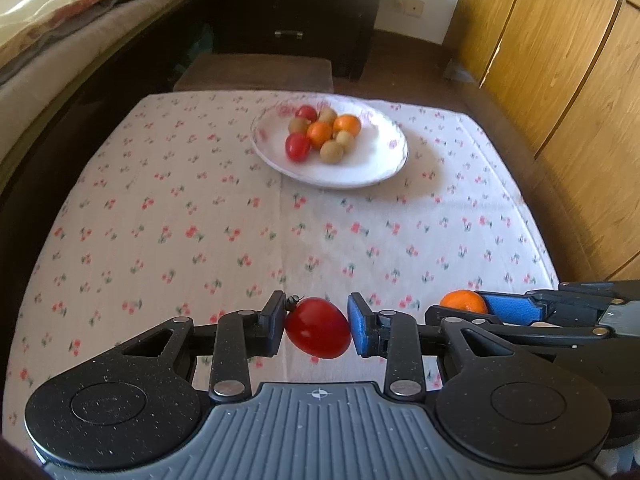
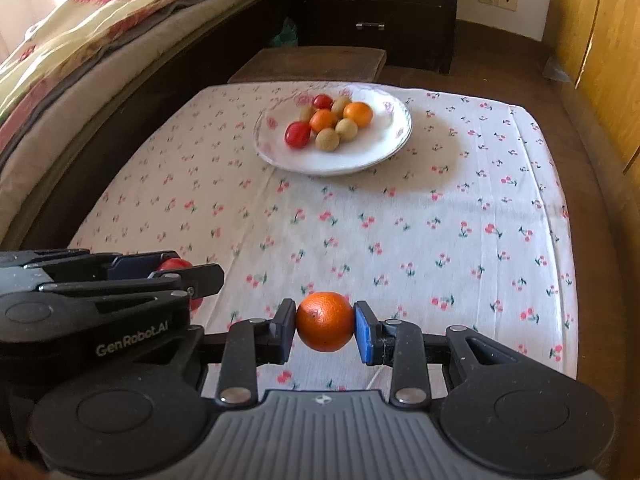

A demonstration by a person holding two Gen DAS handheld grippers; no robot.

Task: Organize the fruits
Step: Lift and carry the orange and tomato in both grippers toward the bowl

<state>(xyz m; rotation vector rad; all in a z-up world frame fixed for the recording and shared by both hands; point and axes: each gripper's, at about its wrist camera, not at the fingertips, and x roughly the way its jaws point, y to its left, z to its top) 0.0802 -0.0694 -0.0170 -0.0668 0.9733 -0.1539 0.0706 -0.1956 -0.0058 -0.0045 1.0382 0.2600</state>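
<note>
You are looking at a white tablecloth printed with small red cherries on green stems. The plate is showing white with a faint pink floral rim; on it are lying two red tomatoes, two orange mandarins and several tan-brown round fruits. Your left gripper is showing black fingers with blue pads around a glossy red tomato. Your right gripper, likewise black and blue, is framing a bright orange mandarin. The wardrobe is glowing honey-yellow wood; the drawers are reading dark brown.
</note>
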